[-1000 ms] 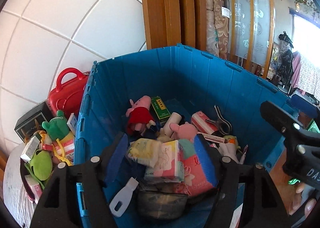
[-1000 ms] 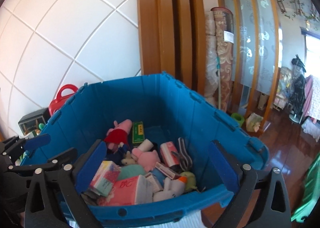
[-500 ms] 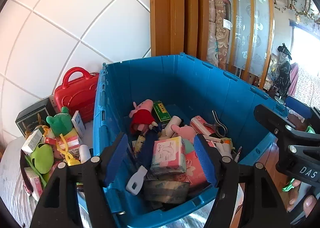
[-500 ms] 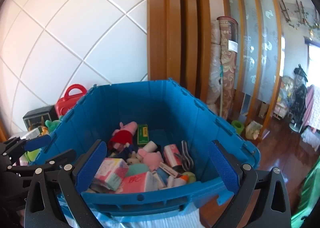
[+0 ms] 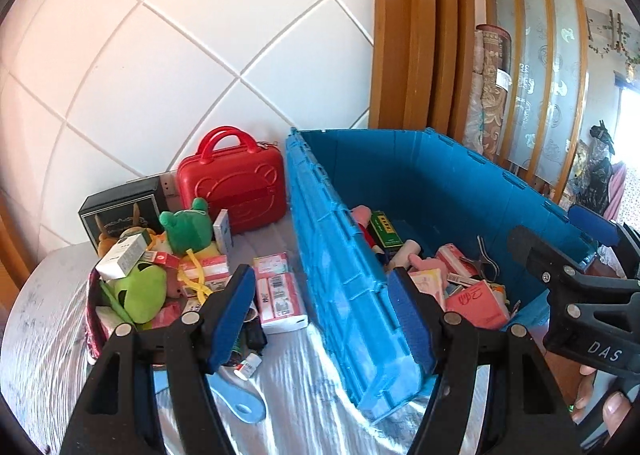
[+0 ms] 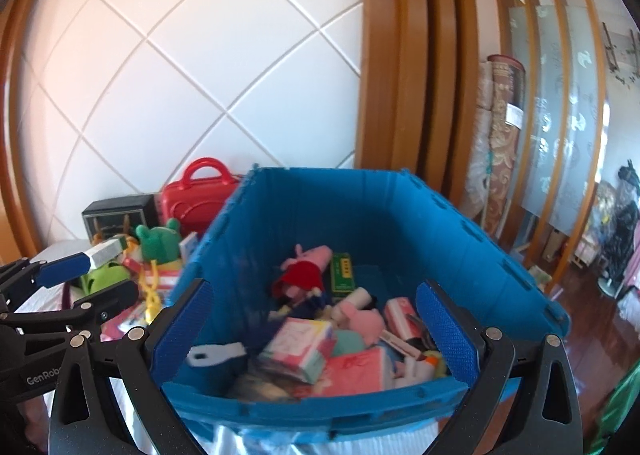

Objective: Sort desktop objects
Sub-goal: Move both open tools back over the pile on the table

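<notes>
A: Your left gripper (image 5: 322, 309) is spread wide with nothing between its blue pads, straddling the near wall of the blue crate (image 5: 344, 275).

B: And your right gripper (image 6: 316, 329) is just as wide, empty too, hanging over the crate's front rim. Inside you've got a pink pig plush in a red dress (image 6: 300, 277), a green box (image 6: 341, 273) beside it, and a pink tissue pack (image 6: 302, 347), though that near corner is smeared with blur.

A: The bottom layer of the crate is buried, hard to name anything down there. Left of it on the worktop (image 5: 36, 335): a red case (image 5: 234, 183), a black box (image 5: 120, 209), and a green frog plush (image 5: 188, 225) on a heap of small cartons.

B: A light blue flat tool (image 5: 244, 405) lies by your left gripper, half hidden behind its finger.
</notes>
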{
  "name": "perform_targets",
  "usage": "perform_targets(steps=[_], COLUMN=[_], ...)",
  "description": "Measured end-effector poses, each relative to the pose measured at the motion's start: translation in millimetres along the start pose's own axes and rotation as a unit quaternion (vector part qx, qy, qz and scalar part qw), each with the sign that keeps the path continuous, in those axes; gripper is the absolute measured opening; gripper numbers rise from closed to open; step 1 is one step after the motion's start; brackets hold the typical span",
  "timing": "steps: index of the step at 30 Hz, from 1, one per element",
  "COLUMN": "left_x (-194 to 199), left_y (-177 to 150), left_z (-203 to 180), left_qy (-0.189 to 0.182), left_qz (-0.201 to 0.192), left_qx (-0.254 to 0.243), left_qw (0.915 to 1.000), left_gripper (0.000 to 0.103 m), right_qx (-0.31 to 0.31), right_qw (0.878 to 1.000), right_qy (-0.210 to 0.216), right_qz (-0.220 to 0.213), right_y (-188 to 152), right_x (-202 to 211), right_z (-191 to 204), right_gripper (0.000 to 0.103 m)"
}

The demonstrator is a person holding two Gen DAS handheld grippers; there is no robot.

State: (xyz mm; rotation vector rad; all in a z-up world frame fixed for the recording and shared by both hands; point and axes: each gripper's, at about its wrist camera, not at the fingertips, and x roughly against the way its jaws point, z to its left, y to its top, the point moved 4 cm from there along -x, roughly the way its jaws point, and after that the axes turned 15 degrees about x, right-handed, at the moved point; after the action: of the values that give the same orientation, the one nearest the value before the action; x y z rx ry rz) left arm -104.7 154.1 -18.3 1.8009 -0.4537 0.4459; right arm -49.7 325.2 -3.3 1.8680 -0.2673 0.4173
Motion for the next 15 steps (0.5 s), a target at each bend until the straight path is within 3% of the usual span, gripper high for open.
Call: perform_targets(steps=[15], left_x=[9.5], left_y=[-0.3], left_z=[152.2], left_qy=[0.093], left_qz=[0.011], left_qx=[0.072], left_qw=[0.993], left_gripper=[0.068], right_qx=[0.051], right_qw=[0.994], right_qy=[0.099], right_qz=[0.0], right_y=[37.9], right_x=[-28.5], right_z=[134.7], right_gripper=[0.103])
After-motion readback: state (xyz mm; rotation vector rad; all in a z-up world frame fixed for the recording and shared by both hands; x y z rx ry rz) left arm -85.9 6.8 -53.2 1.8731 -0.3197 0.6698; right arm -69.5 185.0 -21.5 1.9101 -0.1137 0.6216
